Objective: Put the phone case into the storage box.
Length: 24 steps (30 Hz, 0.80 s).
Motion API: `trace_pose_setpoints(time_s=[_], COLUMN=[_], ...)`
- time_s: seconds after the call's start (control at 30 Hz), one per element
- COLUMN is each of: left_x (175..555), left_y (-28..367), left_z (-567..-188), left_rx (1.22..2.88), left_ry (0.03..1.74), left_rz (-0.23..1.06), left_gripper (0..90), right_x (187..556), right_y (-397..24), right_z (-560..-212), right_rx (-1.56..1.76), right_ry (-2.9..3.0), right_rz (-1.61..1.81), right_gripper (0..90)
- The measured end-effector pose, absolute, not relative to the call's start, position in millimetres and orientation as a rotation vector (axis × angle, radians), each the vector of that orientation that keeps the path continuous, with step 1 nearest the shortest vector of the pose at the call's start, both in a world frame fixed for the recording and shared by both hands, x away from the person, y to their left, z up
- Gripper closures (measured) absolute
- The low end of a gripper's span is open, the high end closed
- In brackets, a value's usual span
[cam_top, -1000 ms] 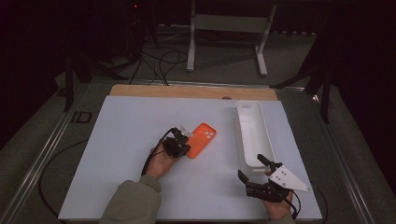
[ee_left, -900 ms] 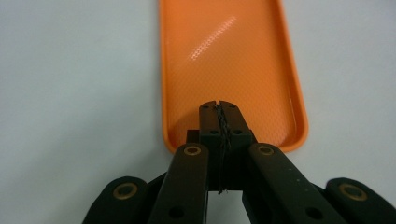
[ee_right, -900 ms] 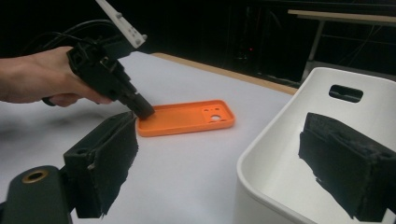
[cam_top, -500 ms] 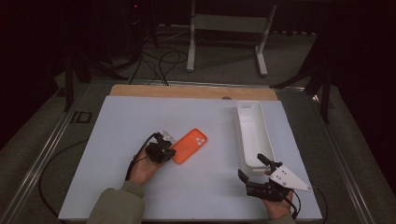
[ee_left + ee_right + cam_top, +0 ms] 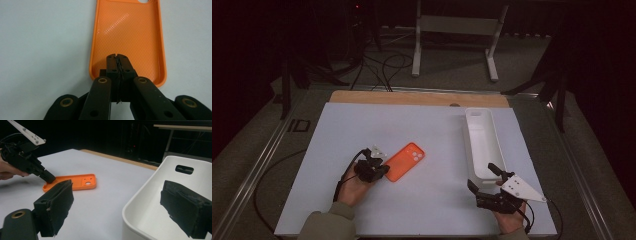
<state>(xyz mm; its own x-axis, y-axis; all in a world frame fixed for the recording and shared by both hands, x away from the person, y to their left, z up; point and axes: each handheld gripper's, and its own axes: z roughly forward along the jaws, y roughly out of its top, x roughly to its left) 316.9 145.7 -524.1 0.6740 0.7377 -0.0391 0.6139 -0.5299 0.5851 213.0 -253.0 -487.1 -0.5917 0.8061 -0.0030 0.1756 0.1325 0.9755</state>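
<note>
An orange phone case (image 5: 408, 161) lies hollow side up on the white table top. My left gripper (image 5: 384, 170) is shut, with its joined tips resting inside the case's near end (image 5: 117, 56). In the left gripper view the case (image 5: 127, 32) stretches away from the tips, and nothing orange sits between the jaws. The right gripper view shows the case (image 5: 75, 182) at mid left with the left gripper (image 5: 50, 178) angled down onto its end. My right gripper (image 5: 480, 176) stands open at the near end of a white tray (image 5: 482, 140), one jaw over the tray's inside, the other outside its wall (image 5: 150, 195).
The white tray is long and narrow, has a handle slot (image 5: 184, 169) in its far end and holds nothing. A wooden strip (image 5: 412, 97) runs along the table's far edge. Beyond it stand a metal frame (image 5: 452, 25) and floor cables (image 5: 382, 65).
My left hand has drawn back toward the left and the near side, and the orange case has slid along with the gripper tips. The right gripper has stayed where it was.
</note>
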Motion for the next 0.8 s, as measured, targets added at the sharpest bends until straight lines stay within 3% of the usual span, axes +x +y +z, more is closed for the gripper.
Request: trace_pose_setpoints(time_s=[0.2, 0.5, 0.8], left_x=[312.4, 277.2, 242.9], left_y=[146.5, 189.9, 223.7], left_z=[-517.1, -474.1, -469.4], left_rx=[2.247, 1.872, 1.789], left_ry=[1.000, 0.873, 0.845], left_rz=[0.305, 0.395, 0.569], left_gripper=[69.2, 44.4, 14.3], right_x=[213.4, 214.5, 218.0], right_y=[-253.0, -254.3, -253.2], right_z=[-487.6, -487.3, -485.0], right_rx=[0.918, 0.927, 0.921], right_ry=[1.874, 1.882, 1.886], right_rz=[1.492, 1.488, 1.478], right_gripper=[11.6, 11.5, 11.5])
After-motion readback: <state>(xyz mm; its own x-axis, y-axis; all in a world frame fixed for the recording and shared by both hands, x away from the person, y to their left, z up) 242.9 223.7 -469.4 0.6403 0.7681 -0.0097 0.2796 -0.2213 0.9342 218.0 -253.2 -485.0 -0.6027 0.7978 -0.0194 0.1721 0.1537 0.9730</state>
